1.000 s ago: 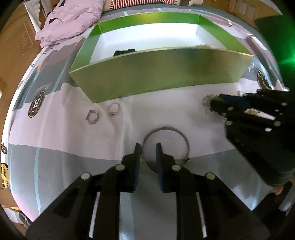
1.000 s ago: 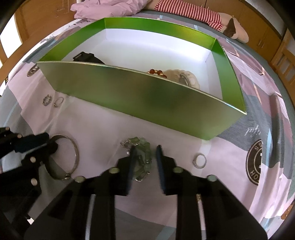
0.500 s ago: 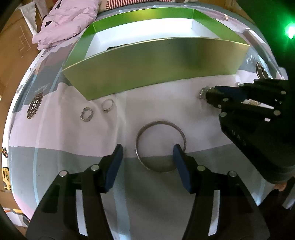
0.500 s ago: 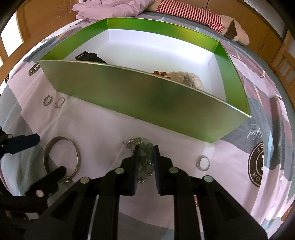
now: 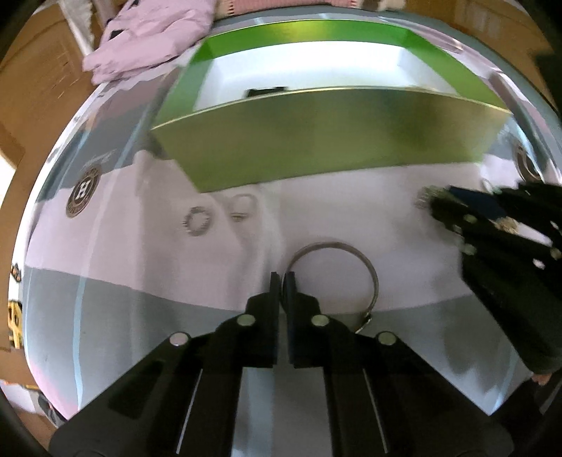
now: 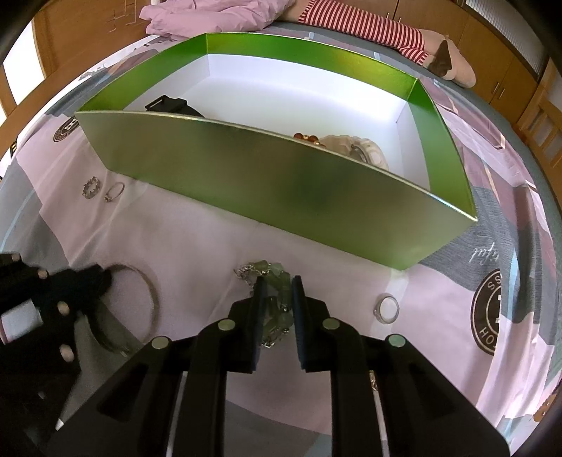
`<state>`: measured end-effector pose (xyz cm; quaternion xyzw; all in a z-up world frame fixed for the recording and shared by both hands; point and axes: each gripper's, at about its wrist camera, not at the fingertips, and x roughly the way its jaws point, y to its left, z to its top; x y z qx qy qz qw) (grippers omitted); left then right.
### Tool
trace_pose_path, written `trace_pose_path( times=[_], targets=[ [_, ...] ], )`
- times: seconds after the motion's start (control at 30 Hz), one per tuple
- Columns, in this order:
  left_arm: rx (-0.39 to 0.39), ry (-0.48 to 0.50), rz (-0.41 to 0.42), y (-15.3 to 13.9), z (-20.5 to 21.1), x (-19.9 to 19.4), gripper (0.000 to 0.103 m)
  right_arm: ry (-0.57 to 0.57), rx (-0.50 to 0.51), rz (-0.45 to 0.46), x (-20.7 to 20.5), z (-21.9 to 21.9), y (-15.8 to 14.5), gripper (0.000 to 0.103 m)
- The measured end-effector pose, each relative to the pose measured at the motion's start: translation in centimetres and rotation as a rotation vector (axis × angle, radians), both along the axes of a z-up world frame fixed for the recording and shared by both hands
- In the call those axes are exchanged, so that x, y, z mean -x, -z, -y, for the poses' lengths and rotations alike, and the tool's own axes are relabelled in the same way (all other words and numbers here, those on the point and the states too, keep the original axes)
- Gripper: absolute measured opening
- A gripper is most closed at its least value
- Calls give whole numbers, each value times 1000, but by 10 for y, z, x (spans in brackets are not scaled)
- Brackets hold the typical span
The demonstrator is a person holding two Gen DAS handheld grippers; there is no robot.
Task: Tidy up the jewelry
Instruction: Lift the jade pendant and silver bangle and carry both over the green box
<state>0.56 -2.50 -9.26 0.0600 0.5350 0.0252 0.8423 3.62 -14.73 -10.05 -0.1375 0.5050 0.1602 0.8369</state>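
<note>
A green box [image 5: 316, 137] [image 6: 267, 175] with a white inside stands on the patterned sheet. My left gripper [image 5: 282, 281] is shut on the left rim of a silver bangle [image 5: 365, 267], which also shows in the right wrist view [image 6: 149, 295]. My right gripper [image 6: 277, 284] is closed on a pale green bead bracelet [image 6: 275, 272] lying in front of the box. It shows in the left wrist view [image 5: 435, 204] at the right.
Two small rings [image 5: 196, 221] [image 5: 242, 205] lie left of the bangle, and another ring [image 6: 386, 307] lies right of the bracelet. Inside the box are a black item [image 6: 172, 105], amber beads [image 6: 307, 137] and a cream watch [image 6: 358, 149]. Pink bedding [image 6: 217, 14] lies beyond.
My left gripper opened wide, then closed onto the bangle's left rim. My right gripper stayed closed around the green bracelet.
</note>
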Motion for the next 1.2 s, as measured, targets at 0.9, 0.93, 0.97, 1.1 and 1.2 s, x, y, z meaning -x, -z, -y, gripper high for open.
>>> trace_pose_path(
  times=[0.9,0.93,0.97,1.1,1.2],
  targets=[
    [20,59,-3,-3,16,5,2,-12,-26,-3,0,-3,-1,13],
    [20,55,1,-3,16,6,2,-20,-18,2,1,-5,-2,11],
    [18,48,7,-5,15,6,2,-27,-13,6,2,-7,-2,10],
    [-2,18,43,-12,10,4,3,-28,-40,10,2,-6,-6,9],
    [-11,3,72,-19,6,2,2,-19,-63,44,4,-4,-14,9]
  ],
)
